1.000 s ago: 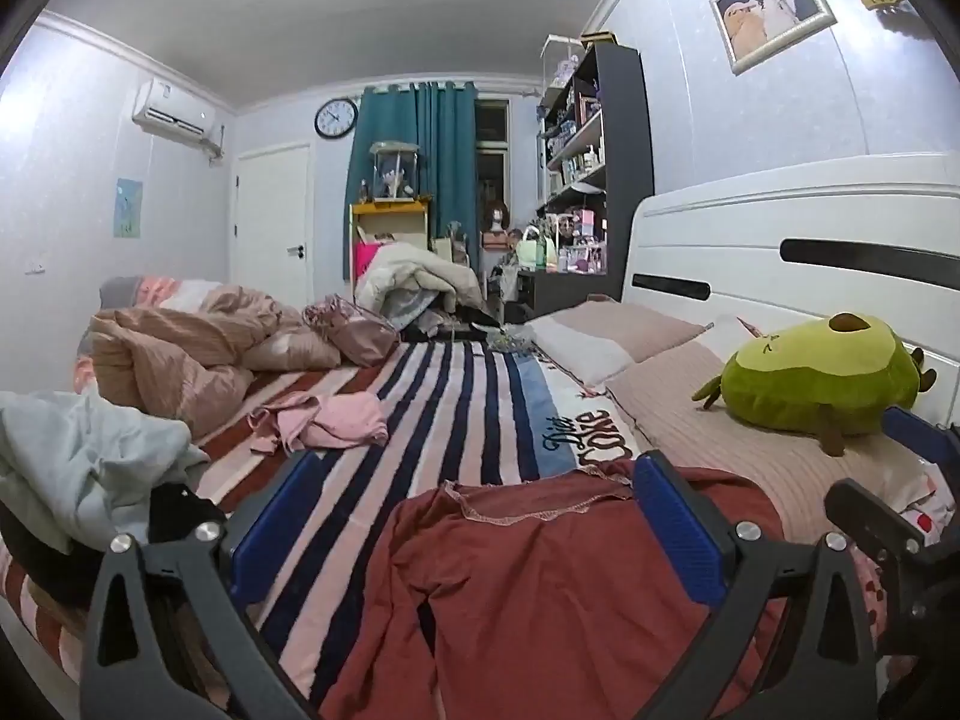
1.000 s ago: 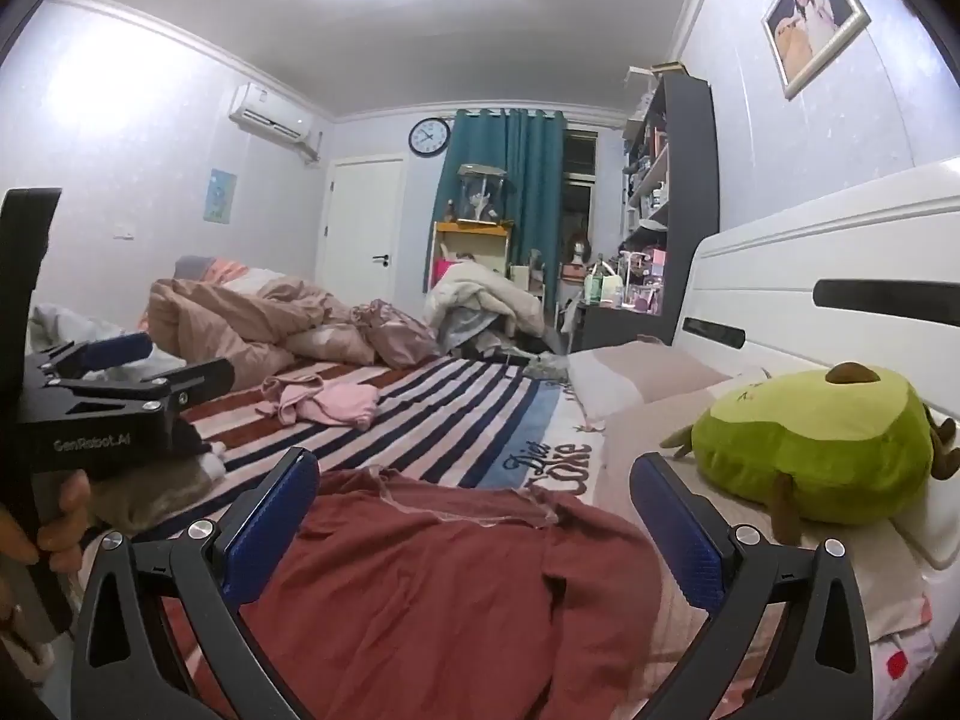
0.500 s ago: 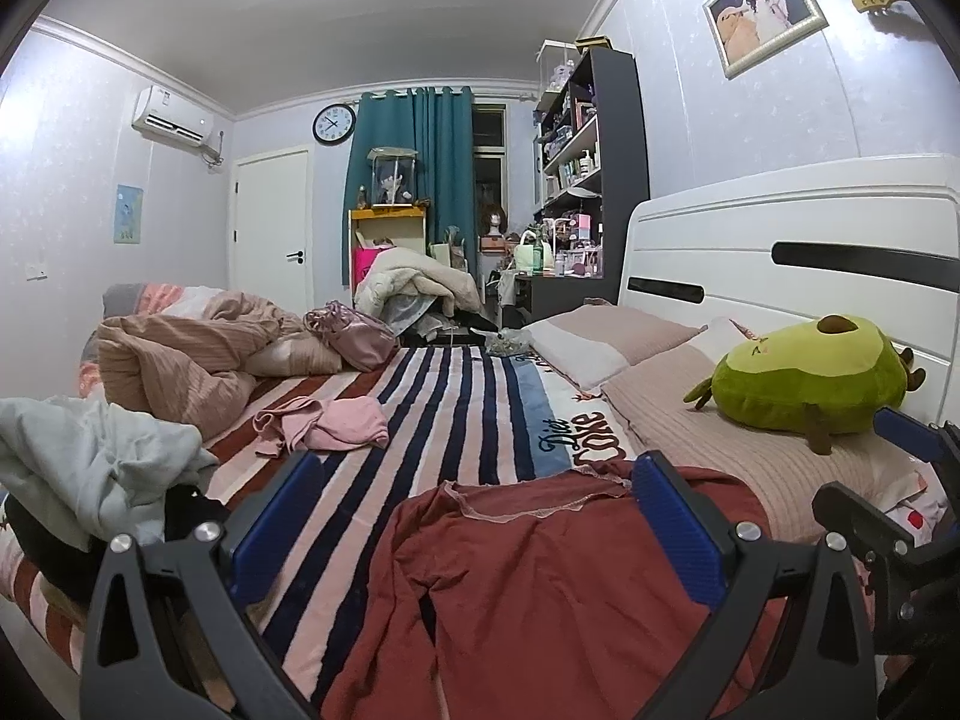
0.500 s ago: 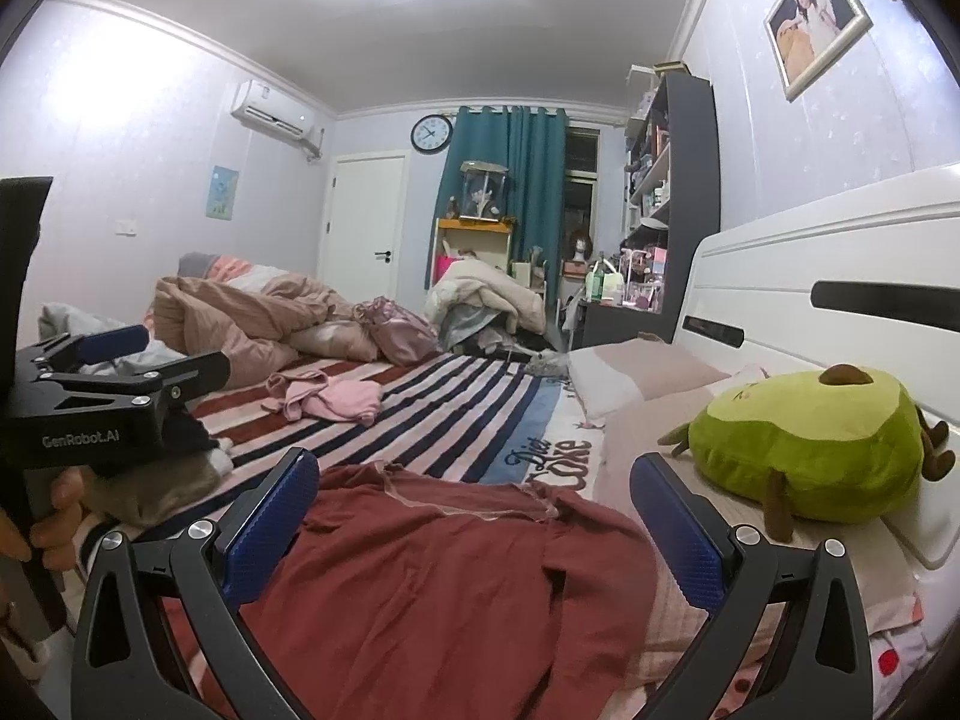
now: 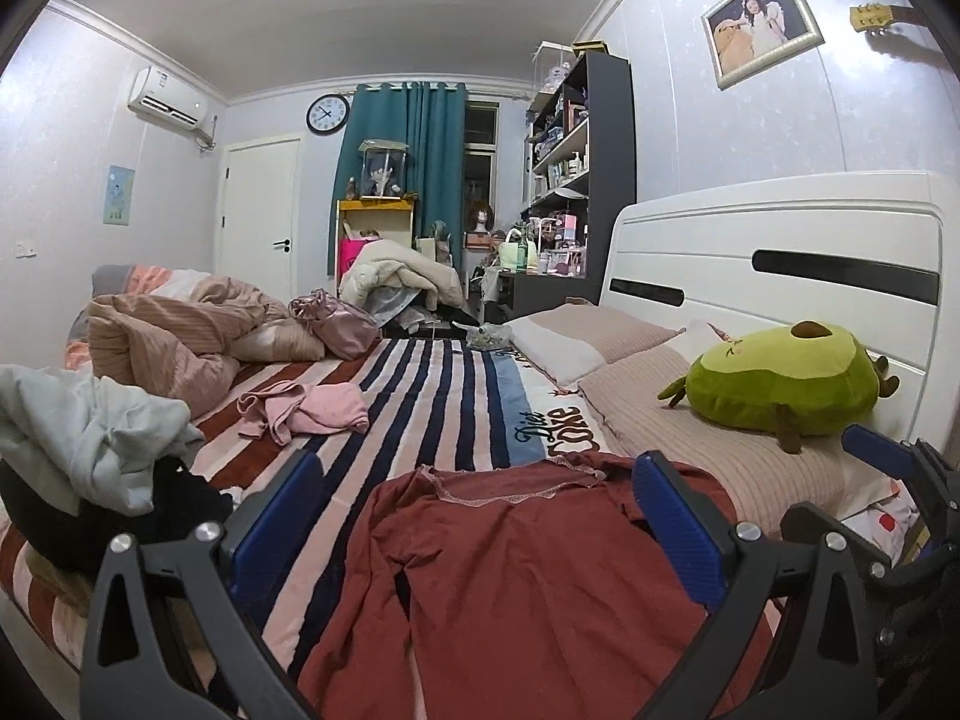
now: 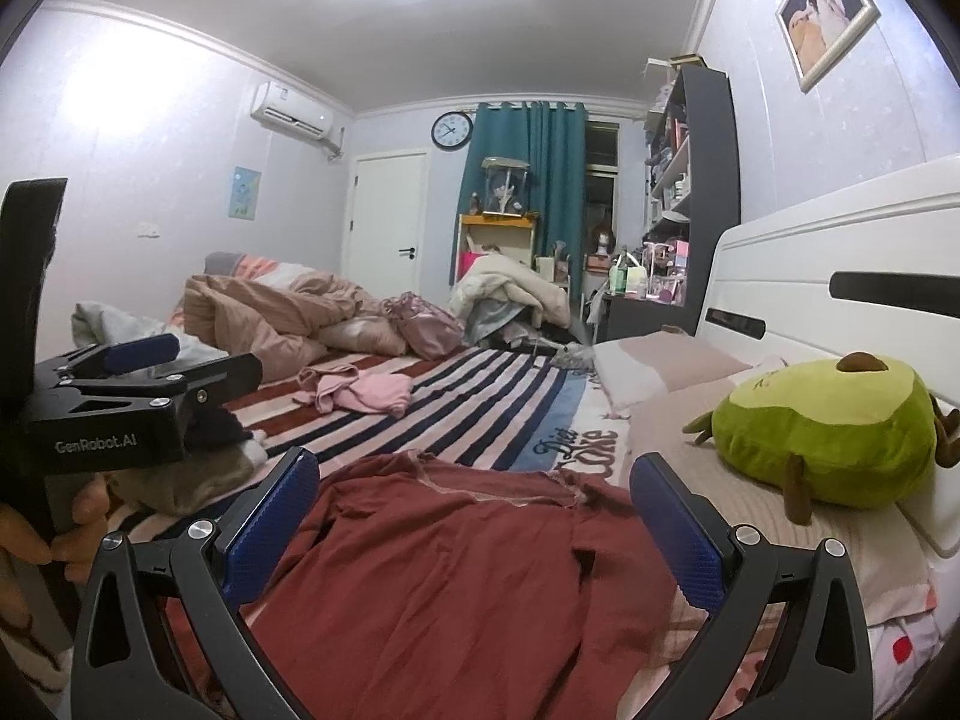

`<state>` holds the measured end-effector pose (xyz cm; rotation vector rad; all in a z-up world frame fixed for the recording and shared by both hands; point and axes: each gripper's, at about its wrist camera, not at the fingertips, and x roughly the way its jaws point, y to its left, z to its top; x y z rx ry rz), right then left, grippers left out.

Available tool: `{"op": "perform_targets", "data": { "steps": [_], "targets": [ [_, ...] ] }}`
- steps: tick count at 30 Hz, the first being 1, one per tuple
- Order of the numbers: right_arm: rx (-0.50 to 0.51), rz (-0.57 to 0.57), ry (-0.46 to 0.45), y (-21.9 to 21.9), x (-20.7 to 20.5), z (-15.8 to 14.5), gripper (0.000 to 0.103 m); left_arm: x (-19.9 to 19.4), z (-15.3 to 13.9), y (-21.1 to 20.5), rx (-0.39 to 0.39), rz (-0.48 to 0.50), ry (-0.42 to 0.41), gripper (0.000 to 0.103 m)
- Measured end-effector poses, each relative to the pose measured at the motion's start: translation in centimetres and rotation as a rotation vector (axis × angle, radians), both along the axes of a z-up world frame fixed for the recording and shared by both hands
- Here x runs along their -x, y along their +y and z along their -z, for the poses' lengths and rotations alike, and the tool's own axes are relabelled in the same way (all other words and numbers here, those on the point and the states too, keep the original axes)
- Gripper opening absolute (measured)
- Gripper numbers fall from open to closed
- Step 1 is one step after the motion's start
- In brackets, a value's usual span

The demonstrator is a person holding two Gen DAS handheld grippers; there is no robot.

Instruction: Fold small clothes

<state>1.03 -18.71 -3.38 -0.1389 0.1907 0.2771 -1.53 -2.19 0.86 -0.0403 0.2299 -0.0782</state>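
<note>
Currently both tongs, left gripper (image 5: 474, 516) and right gripper (image 6: 474, 510), are hovering spread wide over the rust-red top (image 5: 528, 570), lying beside the avocado plush (image 5: 780, 384). Risk: pinching 2 layers, bunching the fold.

Pale walls (image 5: 690, 120), teal curtain (image 5: 408, 180), perhaps window.
</note>
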Motion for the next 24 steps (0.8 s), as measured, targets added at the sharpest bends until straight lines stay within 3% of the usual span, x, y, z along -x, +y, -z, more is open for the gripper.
{"op": "perform_targets", "data": {
  "steps": [24],
  "targets": [
    [-0.022,0.037,-0.011,0.1,2.9,-0.2,0.103,3.1,-0.3,2.0,0.033,0.038,0.004,0.102]
  ]
}}
